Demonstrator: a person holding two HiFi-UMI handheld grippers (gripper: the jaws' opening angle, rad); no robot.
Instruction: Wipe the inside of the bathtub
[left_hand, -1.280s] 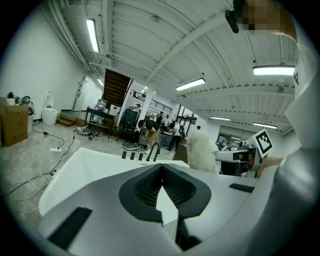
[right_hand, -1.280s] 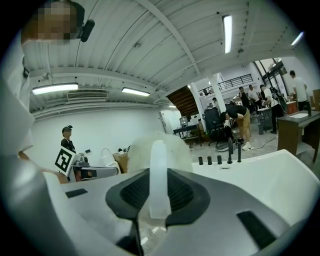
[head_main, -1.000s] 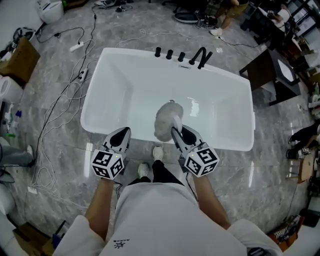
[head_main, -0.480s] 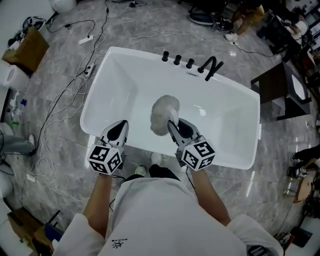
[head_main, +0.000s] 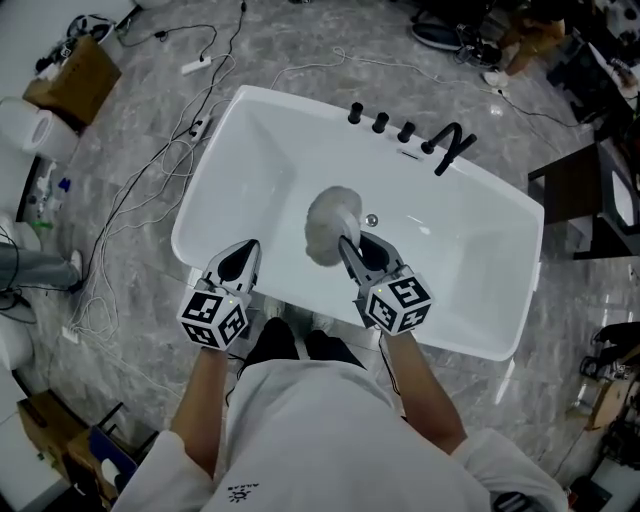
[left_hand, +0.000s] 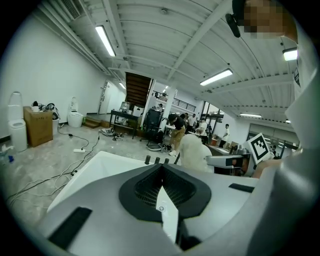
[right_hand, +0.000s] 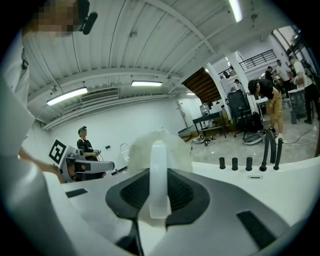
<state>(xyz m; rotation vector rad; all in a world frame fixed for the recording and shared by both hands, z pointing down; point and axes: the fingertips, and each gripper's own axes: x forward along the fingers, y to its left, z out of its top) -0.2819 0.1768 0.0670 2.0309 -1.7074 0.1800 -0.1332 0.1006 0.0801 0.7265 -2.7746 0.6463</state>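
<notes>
The right tongs (head_main: 362, 246) pinch a fluffy brush (head_main: 328, 225) in the head view; its head has slid off the drain (head_main: 371, 220) inside the bathtub (head_main: 268, 165), so wiping seems under way. Left gripper view: the left tongs (left_hand: 161, 174) are pressed together, empty. Right gripper view: the brush handle (right_hand: 158, 170) sits clamped.

The bathtub (head_main: 232, 150) was white and rectangular, and it lay skewed across my head view. Three black knobs (head_main: 380, 122) and a black spout (head_main: 450, 147) stood along its far rim, and a small round drain (head_main: 371, 220) sat in its bottom. The duster (head_main: 328, 224) had a fluffy white head and a plain white handle (right_hand: 159, 170). My right gripper (head_main: 352, 248) was clamped on that handle. The head hung inside the tub just beside the drain, possibly touching the bottom, though I couldn't be sure.
</notes>
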